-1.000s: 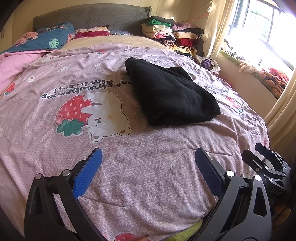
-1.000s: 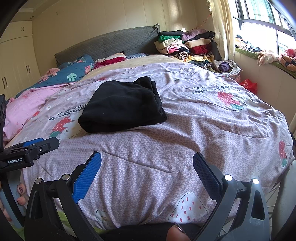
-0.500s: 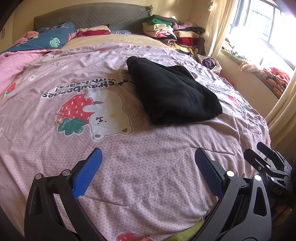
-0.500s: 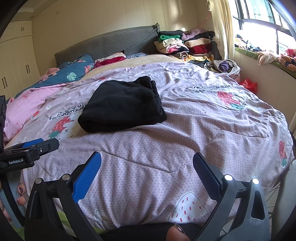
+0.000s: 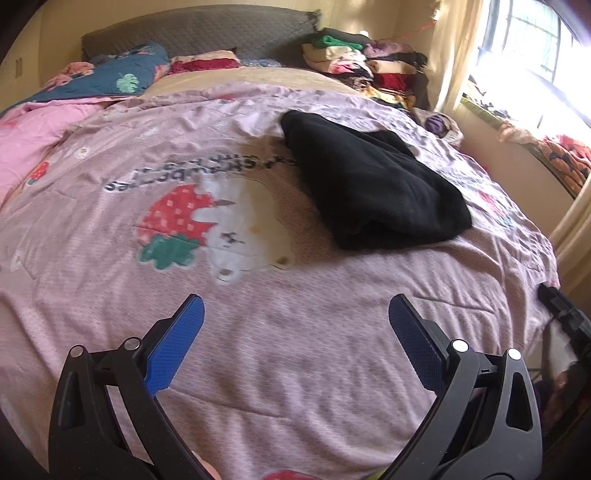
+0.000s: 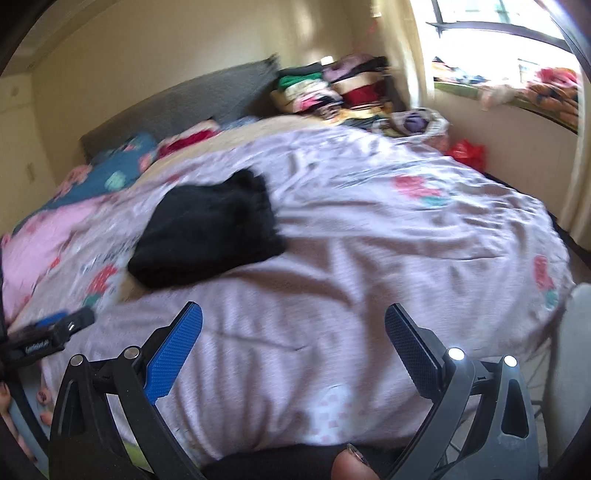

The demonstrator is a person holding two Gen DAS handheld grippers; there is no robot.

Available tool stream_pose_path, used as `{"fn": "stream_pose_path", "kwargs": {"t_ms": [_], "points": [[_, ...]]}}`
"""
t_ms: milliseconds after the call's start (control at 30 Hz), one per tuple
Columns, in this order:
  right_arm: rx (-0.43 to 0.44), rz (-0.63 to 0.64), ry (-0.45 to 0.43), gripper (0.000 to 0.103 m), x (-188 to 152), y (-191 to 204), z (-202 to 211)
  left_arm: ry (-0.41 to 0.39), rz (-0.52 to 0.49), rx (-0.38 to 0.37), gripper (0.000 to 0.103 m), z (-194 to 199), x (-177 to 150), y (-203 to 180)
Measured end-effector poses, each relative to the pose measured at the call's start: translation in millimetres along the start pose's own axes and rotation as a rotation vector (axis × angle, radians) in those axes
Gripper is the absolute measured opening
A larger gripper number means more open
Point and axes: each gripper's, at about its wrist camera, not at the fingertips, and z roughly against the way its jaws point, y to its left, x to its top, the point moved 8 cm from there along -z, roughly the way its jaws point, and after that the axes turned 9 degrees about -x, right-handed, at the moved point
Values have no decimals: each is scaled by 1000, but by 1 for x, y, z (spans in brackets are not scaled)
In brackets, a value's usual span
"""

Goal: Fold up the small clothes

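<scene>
A folded black garment (image 5: 373, 184) lies on the pink strawberry-print bedspread (image 5: 258, 350), right of the bear print; it also shows in the right wrist view (image 6: 210, 232), left of centre. My left gripper (image 5: 295, 314) is open and empty, held over the near part of the bed, well short of the garment. My right gripper (image 6: 293, 314) is open and empty, also over the near bed edge, and its tip shows at the right edge of the left wrist view (image 5: 565, 317). The left gripper's tip shows at the left of the right wrist view (image 6: 55, 328).
A stack of folded clothes (image 5: 365, 62) sits at the head of the bed on the right. Pillows and a blue leaf-print quilt (image 5: 110, 77) lie by the grey headboard (image 5: 199, 33). A window sill with loose clothes (image 6: 517, 88) runs along the right wall.
The right wrist view has swung and tilted, now blurred, with the garment shifted lower left. The left view has moved slightly. Both grippers stay open.
</scene>
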Motion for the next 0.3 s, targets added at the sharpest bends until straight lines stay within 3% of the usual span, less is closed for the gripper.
{"fn": "stream_pose_path", "kwargs": {"t_ms": [100,200,300], "points": [[-86,-154,-29,99,25,-70,13,-12,53,6,94,4,12,26],[-317,-330,-52,99,41,-189,28,-11,137,78,94,9,31,91],[-580,-392,39,99,23,-318,27,-37,233,248,94,23,49,189]]}}
